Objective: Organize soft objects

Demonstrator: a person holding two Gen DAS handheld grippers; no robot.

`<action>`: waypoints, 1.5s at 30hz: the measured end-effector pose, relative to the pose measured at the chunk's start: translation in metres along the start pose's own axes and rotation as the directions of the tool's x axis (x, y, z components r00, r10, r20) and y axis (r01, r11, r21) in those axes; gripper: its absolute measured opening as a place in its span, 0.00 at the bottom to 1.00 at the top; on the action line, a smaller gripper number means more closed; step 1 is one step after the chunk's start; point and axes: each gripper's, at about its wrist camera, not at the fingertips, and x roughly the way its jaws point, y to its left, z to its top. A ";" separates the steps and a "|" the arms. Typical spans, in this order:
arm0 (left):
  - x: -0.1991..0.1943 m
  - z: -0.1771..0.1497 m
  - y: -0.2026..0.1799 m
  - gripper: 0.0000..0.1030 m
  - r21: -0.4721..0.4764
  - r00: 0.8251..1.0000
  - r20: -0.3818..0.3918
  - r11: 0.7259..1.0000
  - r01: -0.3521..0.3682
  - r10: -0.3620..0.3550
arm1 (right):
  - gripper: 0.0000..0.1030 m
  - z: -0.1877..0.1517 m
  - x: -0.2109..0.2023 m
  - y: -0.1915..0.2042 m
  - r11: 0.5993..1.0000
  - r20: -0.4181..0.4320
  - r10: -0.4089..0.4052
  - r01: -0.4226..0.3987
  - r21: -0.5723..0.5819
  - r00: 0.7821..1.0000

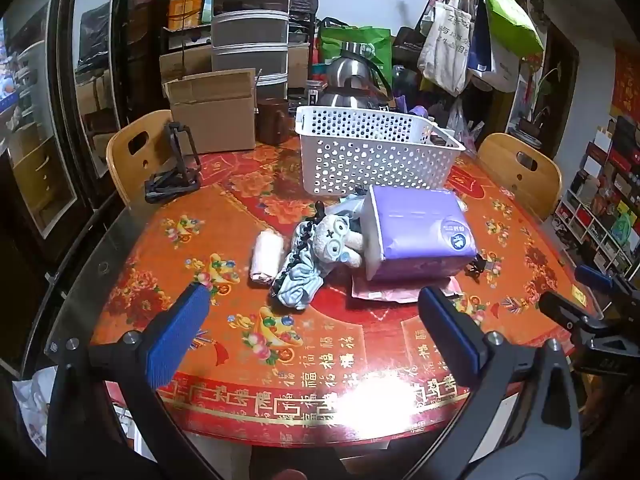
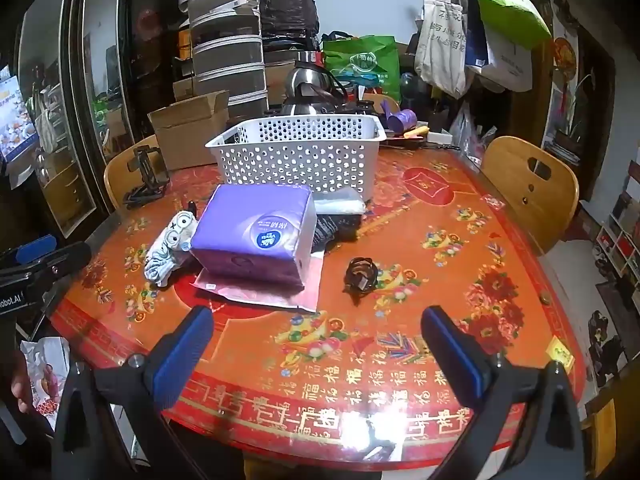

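Both grippers hang above the near edge of the table with nothing between their blue pads: the left gripper has its jaws spread wide and empty, and the right gripper is the same. The soft things lie together in the middle of the table, just in front of the white basket, which looks empty as far as its inside is seen. The purple tissue pack is the biggest one; it is probably light and gives way under pressure, and its plastic wrap may be slippery, so a hold across its two short sides seems best. It rests on a flat pink packet, which is thin and will be hard to get under. The plush toy leans against the pack and touches the light blue cloth; both are limp, so they can be pinched at the thickest part. The small white roll lies just beside the cloth and may unroll if it is taken by one end. A dark cord lies apart, on the right.
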 end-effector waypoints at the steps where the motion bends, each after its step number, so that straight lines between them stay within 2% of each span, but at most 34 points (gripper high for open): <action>1: 0.000 0.000 0.000 1.00 -0.003 1.000 0.011 1.000 0.004 -0.004 | 1.00 0.000 0.000 0.000 1.000 -0.002 0.000 0.000 -0.002 1.000; 45: 0.005 0.002 -0.004 1.00 0.006 1.000 -0.007 1.000 0.004 -0.004 | 1.00 0.000 0.002 -0.001 1.000 -0.005 -0.002 0.002 0.005 1.000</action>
